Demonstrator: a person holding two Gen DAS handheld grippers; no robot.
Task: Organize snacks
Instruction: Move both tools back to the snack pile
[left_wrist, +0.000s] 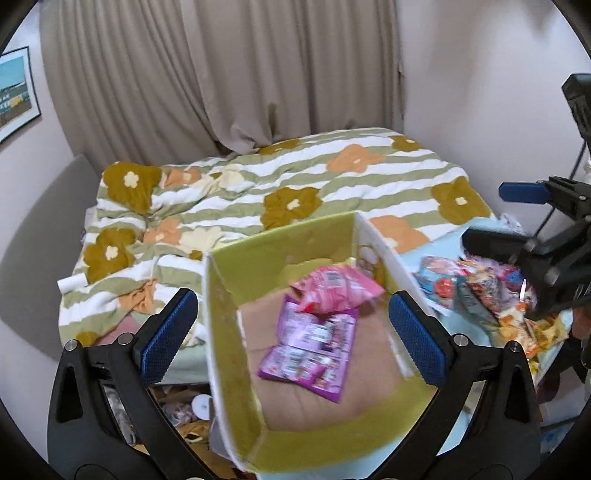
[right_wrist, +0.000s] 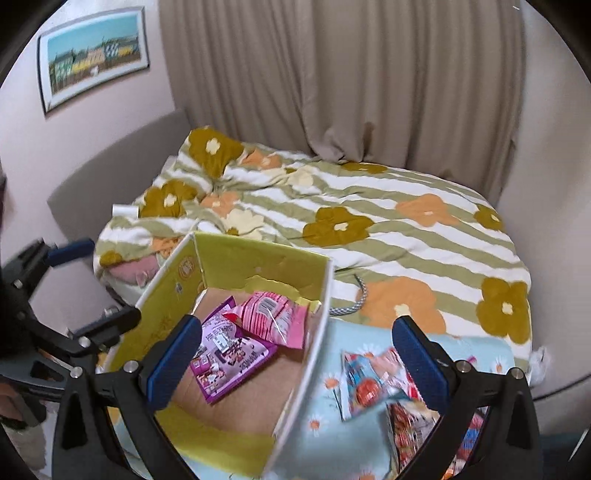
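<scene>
An open cardboard box with yellow-green inner walls (left_wrist: 258, 269) (right_wrist: 258, 262) stands in front of me. Inside lie a purple snack packet (left_wrist: 310, 354) (right_wrist: 229, 358) and a pink packet (left_wrist: 332, 291) (right_wrist: 273, 317) partly on top of it. My left gripper (left_wrist: 291, 336) is open and empty above the box. My right gripper (right_wrist: 299, 365) is open and empty, straddling the box's right wall. A pile of colourful snack packets (left_wrist: 480, 295) (right_wrist: 373, 384) lies on a light blue flowered cloth (right_wrist: 325, 406) right of the box. The right gripper also shows in the left wrist view (left_wrist: 535, 229).
A bed with a striped flowered duvet (left_wrist: 295, 184) (right_wrist: 369, 229) fills the space behind the box. Beige curtains (left_wrist: 221, 74) hang behind it. A framed picture (right_wrist: 92, 55) hangs on the left wall. Clutter lies on the floor (left_wrist: 184, 410) left of the box.
</scene>
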